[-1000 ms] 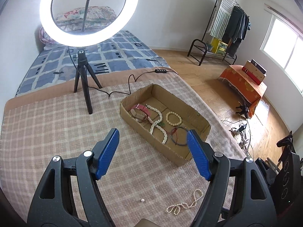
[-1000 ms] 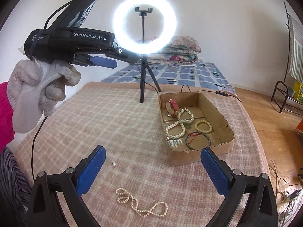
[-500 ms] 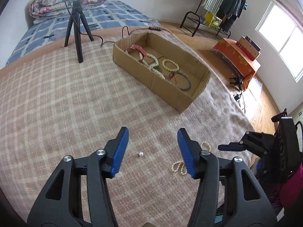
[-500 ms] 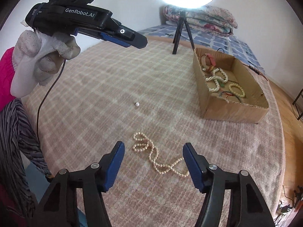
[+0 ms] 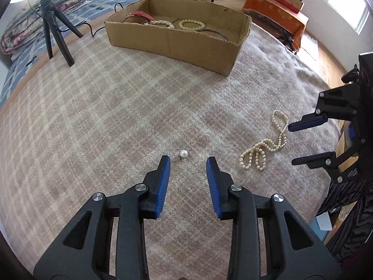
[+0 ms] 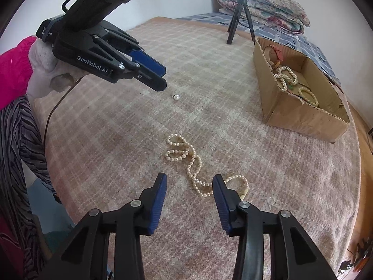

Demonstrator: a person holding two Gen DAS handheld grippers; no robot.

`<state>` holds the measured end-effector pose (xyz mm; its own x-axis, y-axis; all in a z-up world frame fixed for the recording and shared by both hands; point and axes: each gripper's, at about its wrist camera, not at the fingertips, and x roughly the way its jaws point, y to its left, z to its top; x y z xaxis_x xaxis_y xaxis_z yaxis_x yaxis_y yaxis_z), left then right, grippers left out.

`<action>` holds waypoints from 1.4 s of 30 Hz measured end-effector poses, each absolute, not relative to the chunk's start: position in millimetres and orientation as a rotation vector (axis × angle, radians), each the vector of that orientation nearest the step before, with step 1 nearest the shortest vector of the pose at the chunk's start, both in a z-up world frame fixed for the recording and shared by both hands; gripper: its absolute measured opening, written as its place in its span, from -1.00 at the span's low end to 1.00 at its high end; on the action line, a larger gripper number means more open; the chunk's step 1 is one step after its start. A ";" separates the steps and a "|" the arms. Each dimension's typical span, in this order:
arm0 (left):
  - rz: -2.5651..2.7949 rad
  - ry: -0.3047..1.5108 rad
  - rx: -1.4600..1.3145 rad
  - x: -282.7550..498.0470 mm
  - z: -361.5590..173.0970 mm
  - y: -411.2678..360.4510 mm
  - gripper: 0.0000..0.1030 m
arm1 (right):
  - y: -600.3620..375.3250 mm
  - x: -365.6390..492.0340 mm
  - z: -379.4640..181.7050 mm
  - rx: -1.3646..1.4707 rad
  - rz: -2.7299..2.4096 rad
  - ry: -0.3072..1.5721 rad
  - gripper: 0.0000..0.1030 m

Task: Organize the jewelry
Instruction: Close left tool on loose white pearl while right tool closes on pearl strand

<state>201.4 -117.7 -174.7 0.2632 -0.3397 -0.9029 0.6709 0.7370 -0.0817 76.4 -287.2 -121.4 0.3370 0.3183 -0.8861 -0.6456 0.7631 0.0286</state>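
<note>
Both jaw pairs are narrowing with nothing between them. I am lining my left gripper (image 5: 188, 161) behind the small white pearl earring (image 5: 183, 153), my right gripper (image 6: 189, 179) over the cream pearl necklace (image 6: 186, 156). Ahead, the brown cardboard box (image 5: 172, 39) is waiting across clear checked blanket (image 5: 93, 116).

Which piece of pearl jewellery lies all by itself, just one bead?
The single pearl earring on the blanket, just ahead of the left hand-held gripper. The pearl necklace nearby is a long strand.

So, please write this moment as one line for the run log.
left gripper: open, closing, near pearl earring | right gripper: open, closing, over pearl necklace | cardboard box: jewelry inside | held: nothing
</note>
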 end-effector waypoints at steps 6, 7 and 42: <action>-0.711 1.112 0.409 205.8 -188.4 -126.9 -0.38 | -280.4 83.8 -127.9 -0.400 0.661 1.056 -0.21; -0.710 1.112 0.409 208.2 -189.6 -127.8 -0.38 | -279.8 85.1 -128.7 -0.400 0.664 1.059 -0.21; -0.683 1.120 0.380 218.8 -202.3 -127.4 -0.84 | -272.7 97.0 -139.9 -0.411 0.638 1.090 -0.97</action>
<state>218.8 -127.4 -202.3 0.2648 -0.3081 -0.9137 0.6714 0.7391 -0.0546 97.0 -272.7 -139.9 0.3135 0.2734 -0.9094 -0.6590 0.7521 -0.0011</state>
